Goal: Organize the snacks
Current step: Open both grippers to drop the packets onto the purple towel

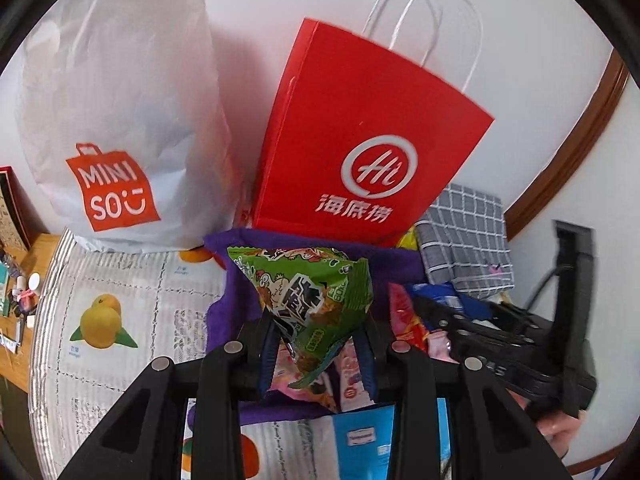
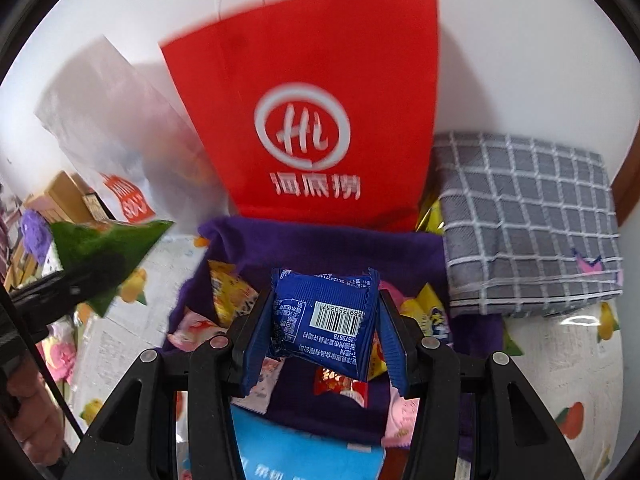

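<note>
White wall behind, two bags stand at the tabletop's back edge, snacks heaped on a purple cloth before them.
Left gripper pinches a green packet, right gripper a blue packet, both lifted clear above the cloth, probably for sorting toward the red bag.

Both wrist views look steeply down along their gripper fingers, close above the purple cloth; both share the red paper bag ahead.
</note>
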The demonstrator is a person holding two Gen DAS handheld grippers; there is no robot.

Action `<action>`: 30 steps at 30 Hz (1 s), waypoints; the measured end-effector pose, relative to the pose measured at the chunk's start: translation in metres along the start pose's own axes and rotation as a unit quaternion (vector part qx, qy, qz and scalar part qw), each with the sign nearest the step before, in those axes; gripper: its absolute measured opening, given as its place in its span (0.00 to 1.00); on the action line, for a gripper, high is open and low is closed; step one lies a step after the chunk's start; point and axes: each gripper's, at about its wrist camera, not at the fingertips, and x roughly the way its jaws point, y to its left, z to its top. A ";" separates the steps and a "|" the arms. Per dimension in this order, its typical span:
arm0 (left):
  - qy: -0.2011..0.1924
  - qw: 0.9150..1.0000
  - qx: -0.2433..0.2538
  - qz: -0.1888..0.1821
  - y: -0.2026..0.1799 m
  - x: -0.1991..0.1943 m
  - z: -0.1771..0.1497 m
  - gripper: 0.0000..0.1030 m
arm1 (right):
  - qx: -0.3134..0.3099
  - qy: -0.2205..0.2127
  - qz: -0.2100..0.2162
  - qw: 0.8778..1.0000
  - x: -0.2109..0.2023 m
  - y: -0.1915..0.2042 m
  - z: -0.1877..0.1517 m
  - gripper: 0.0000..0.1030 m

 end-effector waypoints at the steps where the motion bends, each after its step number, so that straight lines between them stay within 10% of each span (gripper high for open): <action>1: 0.002 1.000 0.000 0.001 0.002 0.002 0.000 0.31 | 0.004 0.007 0.004 1.000 0.008 -0.001 -0.001 0.48; 16: 0.062 0.998 0.019 -0.001 -0.006 0.048 -0.017 0.31 | -0.057 0.086 -0.055 0.993 0.063 -0.002 -0.013 0.50; 30: 0.094 0.995 -0.002 -0.019 -0.016 0.098 -0.024 0.31 | -0.009 -0.014 -0.024 1.000 -0.036 -0.038 0.008 0.56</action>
